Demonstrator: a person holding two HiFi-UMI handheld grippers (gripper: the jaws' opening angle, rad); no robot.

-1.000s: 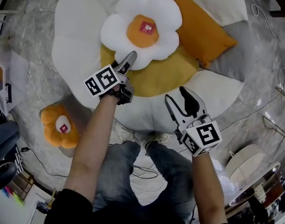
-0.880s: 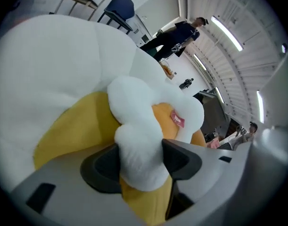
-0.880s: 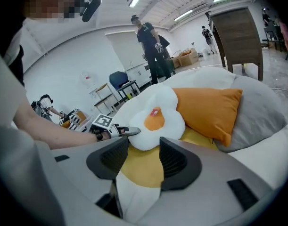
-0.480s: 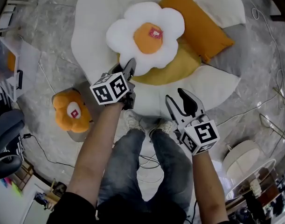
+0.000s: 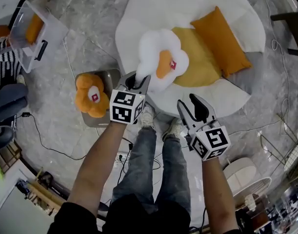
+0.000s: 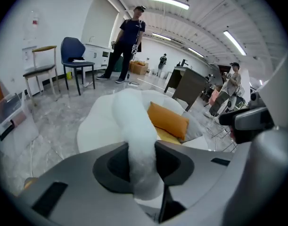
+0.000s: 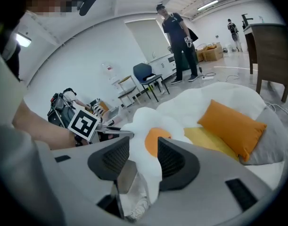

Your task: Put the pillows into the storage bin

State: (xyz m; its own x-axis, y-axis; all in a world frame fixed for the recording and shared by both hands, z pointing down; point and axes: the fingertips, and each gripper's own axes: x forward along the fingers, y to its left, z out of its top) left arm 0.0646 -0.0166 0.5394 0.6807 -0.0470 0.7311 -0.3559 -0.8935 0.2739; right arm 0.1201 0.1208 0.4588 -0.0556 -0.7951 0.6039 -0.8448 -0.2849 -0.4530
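White flower pillow (image 5: 161,65), orange centre: held upright over the large white floor cushion (image 5: 139,28), one petal pinched in the left gripper (image 5: 138,80), whose jaws are closing on it. Right gripper (image 5: 193,107): jaws apart, empty, at the cushion's near edge. Orange pillow (image 5: 221,40): lying on the cushion. Clear storage bin (image 5: 53,33): well apart, far left.

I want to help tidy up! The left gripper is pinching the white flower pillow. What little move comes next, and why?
Probably swing the pillow leftward toward the bin. The left gripper has its jaws closing on a petal that is pinched between them, the pillow hangs off the floor, and the bin sits far to the left.
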